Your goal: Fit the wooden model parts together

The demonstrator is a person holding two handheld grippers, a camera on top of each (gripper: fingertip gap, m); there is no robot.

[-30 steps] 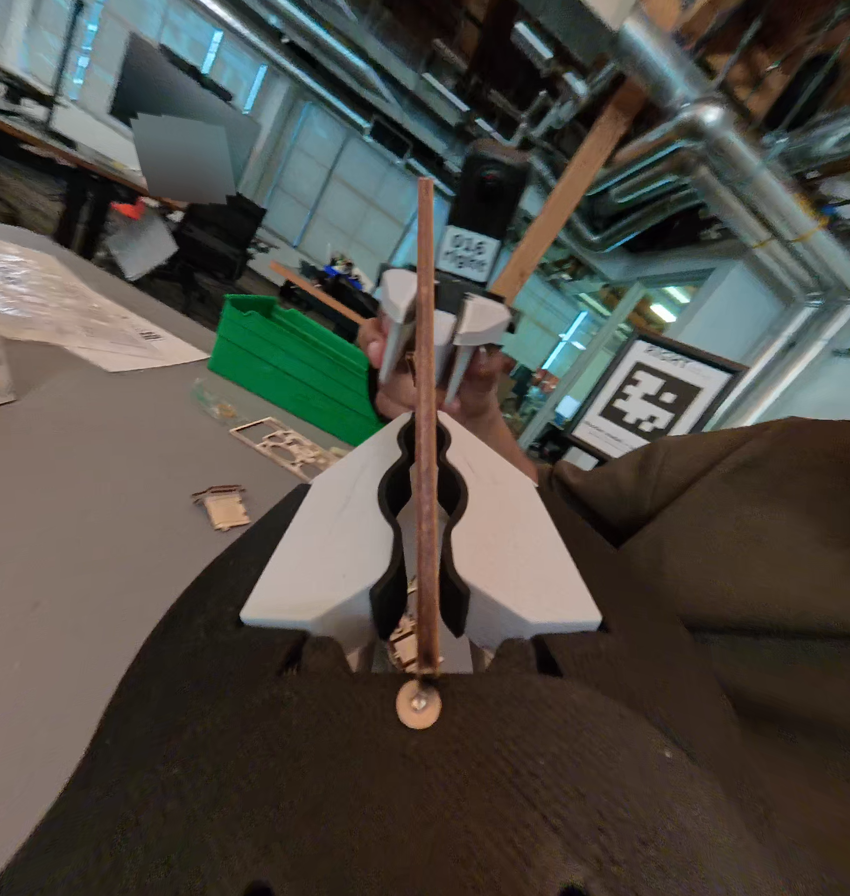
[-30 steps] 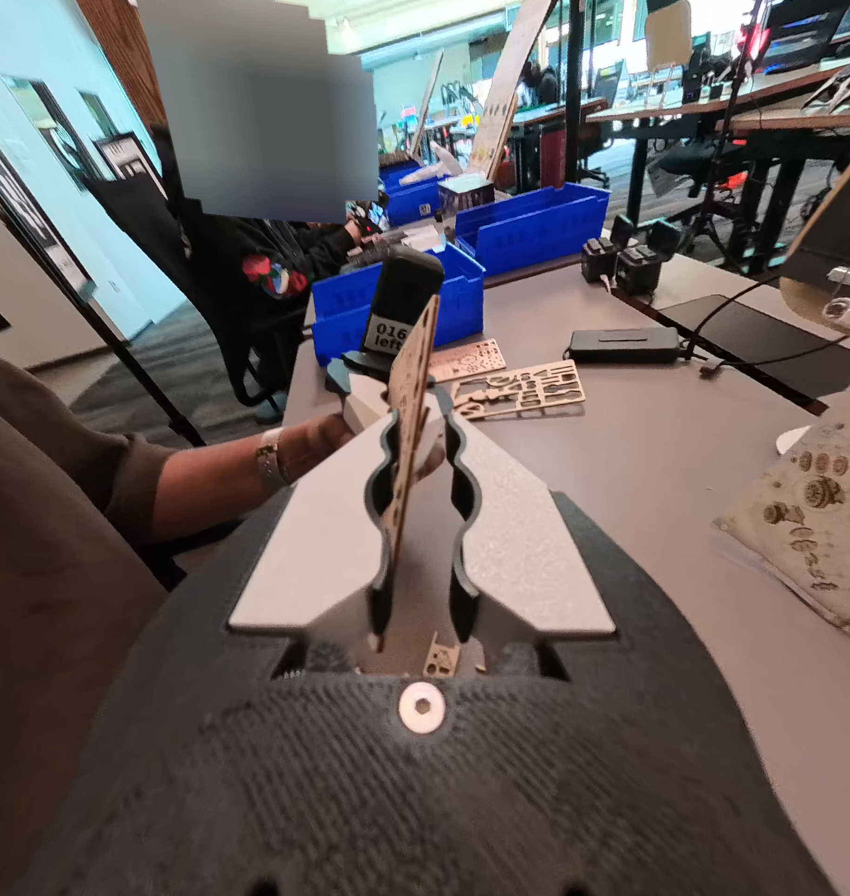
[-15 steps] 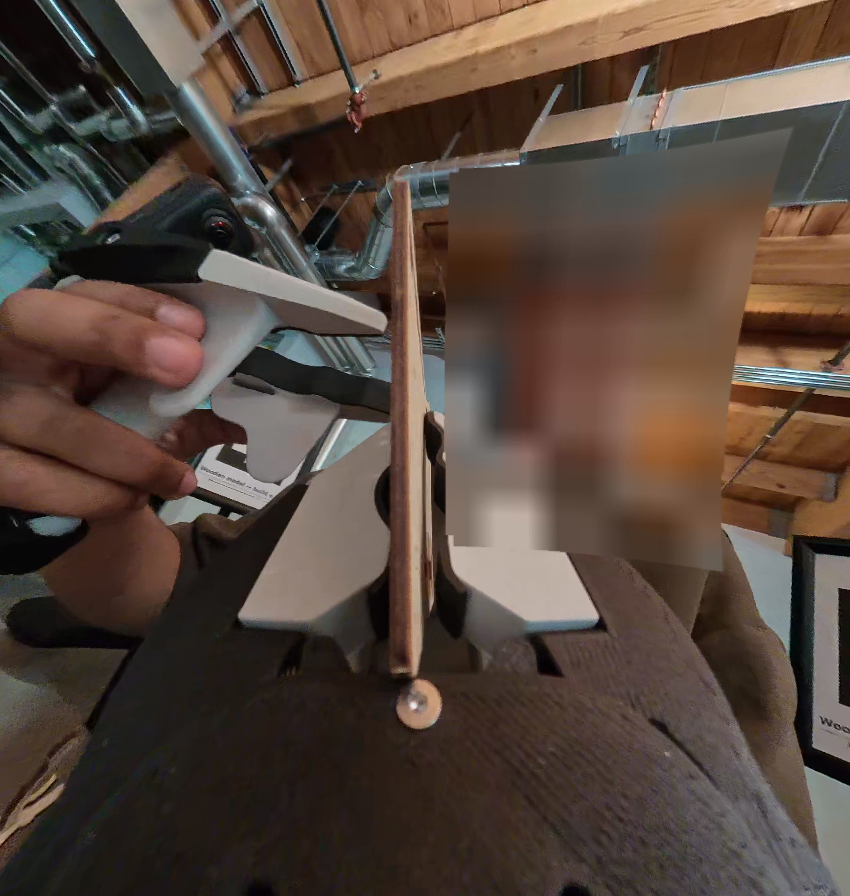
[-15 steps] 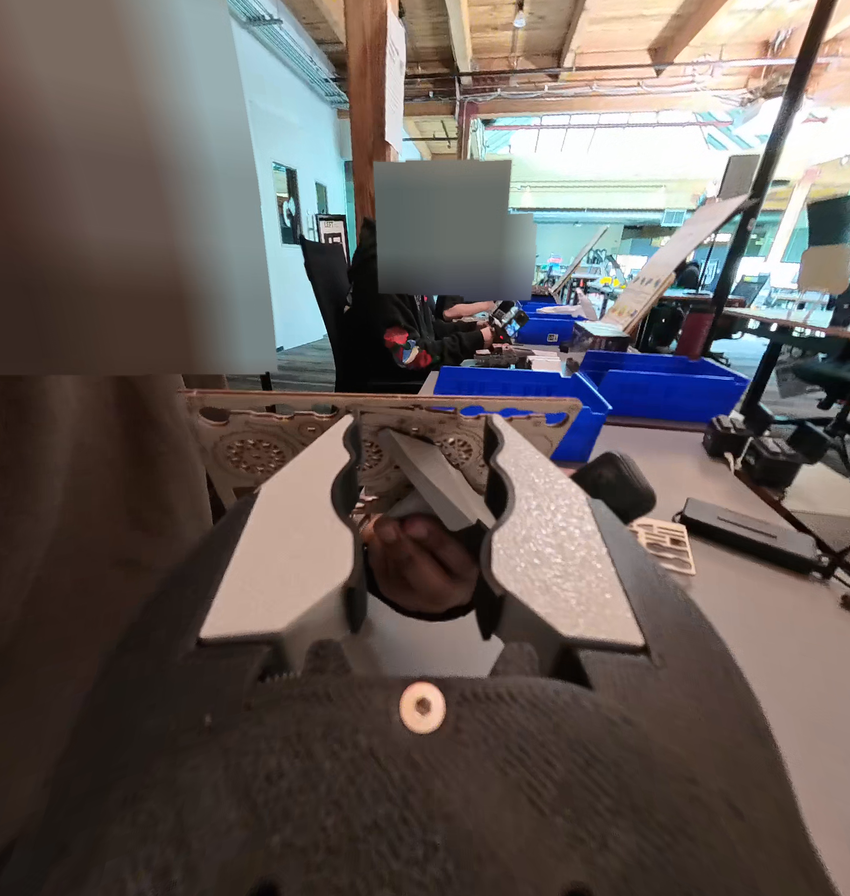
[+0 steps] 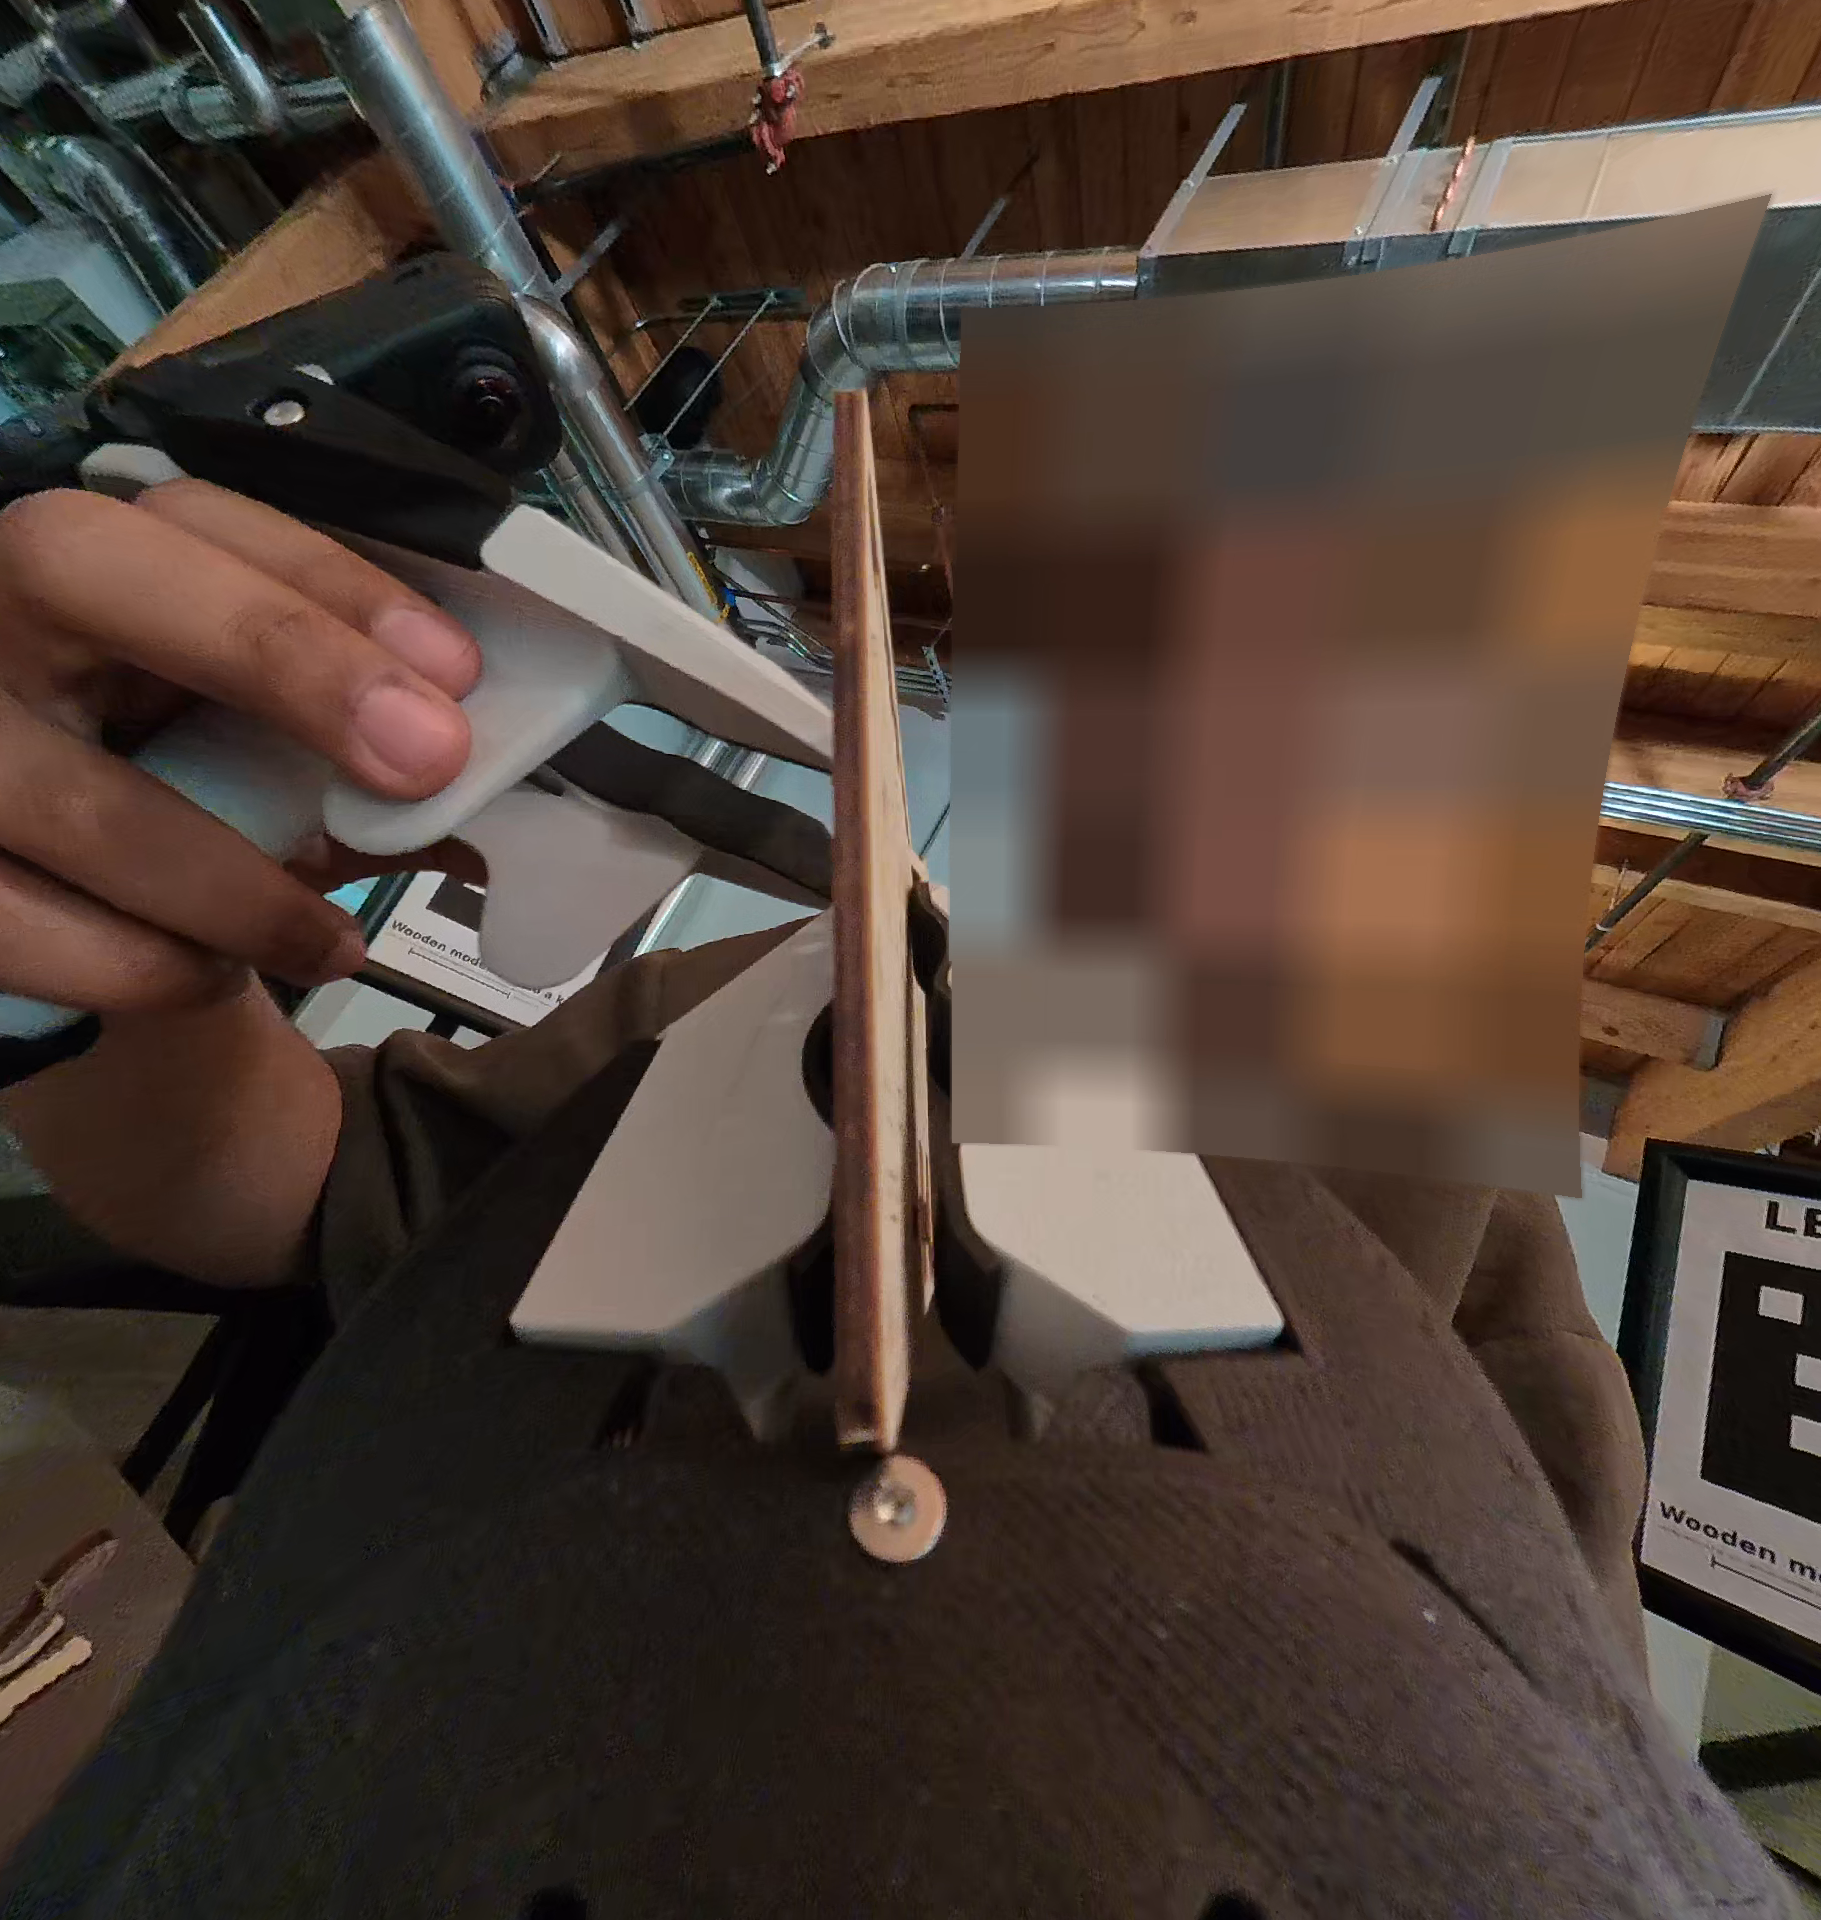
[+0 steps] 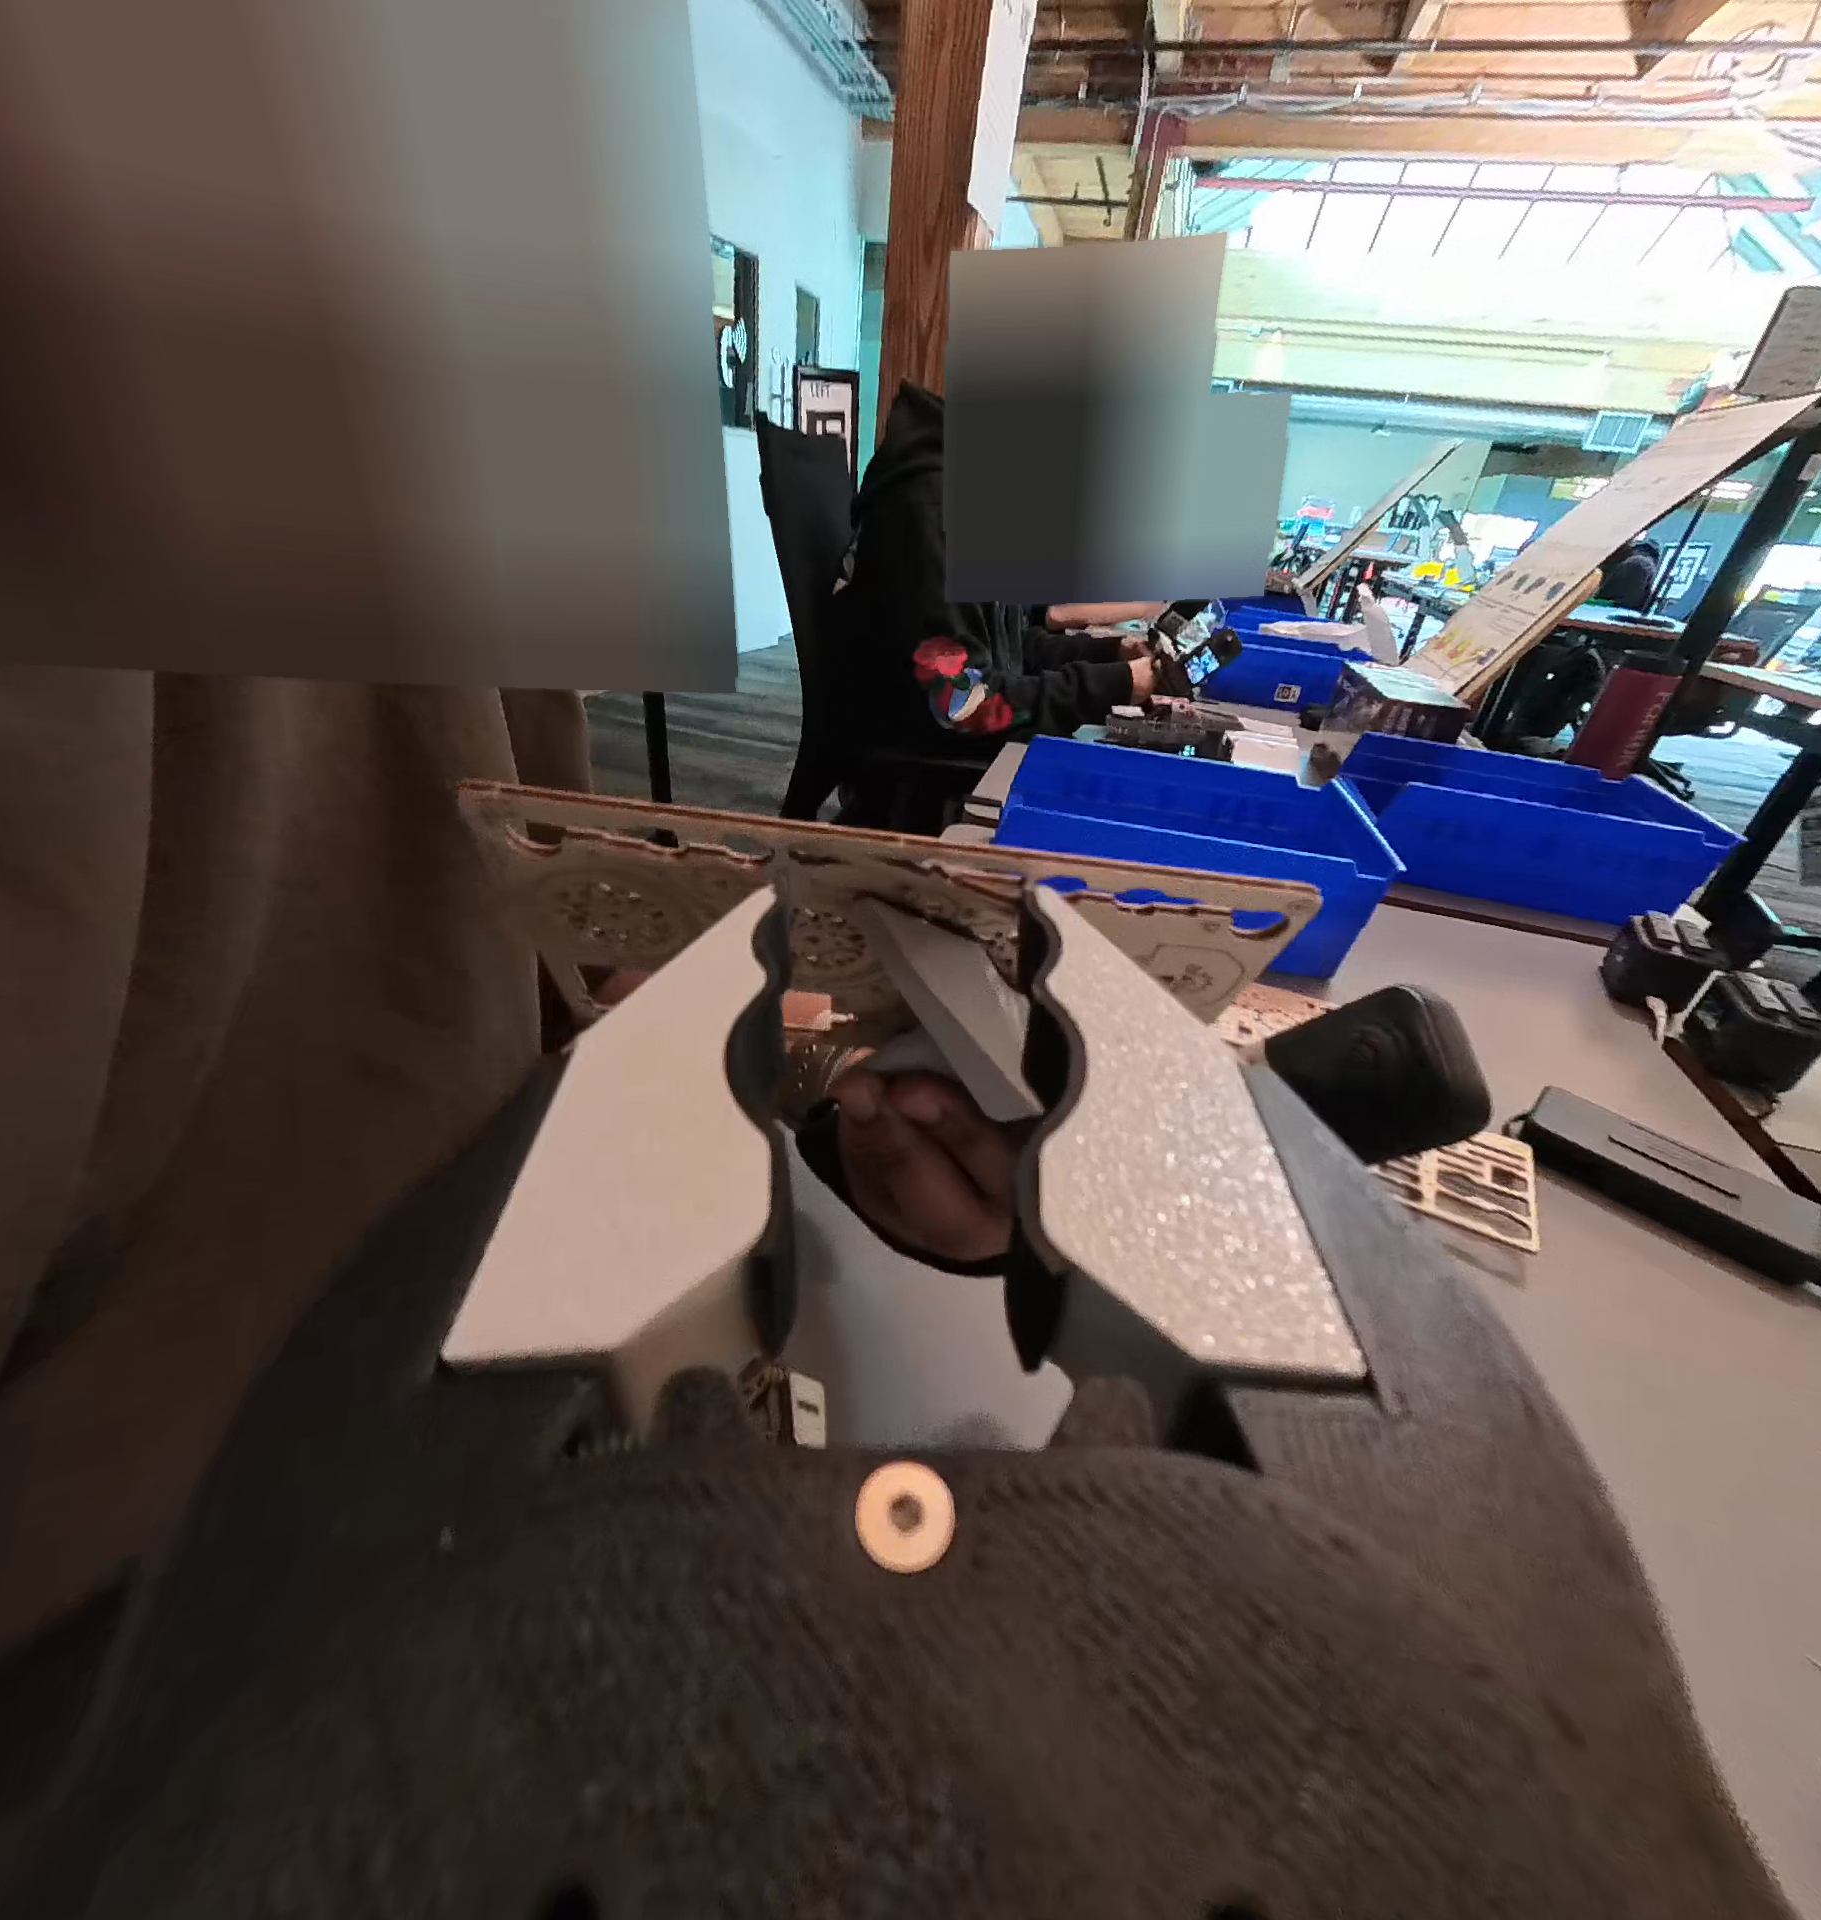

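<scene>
Left gripper (image 5: pixel 885 997) clamped on laser-cut plywood sheet (image 5: pixel 870 831), edge-on. Right gripper (image 6: pixel 901 997) approx. half-open, empty. Thin, light, stiff, prob. brittle at cutouts; grip solid border.

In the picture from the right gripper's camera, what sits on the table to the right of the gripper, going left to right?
Wooden parts sheet lying flat → black flat box → black battery blocks farther back. Behind them, blue bins line the grey table.
</scene>
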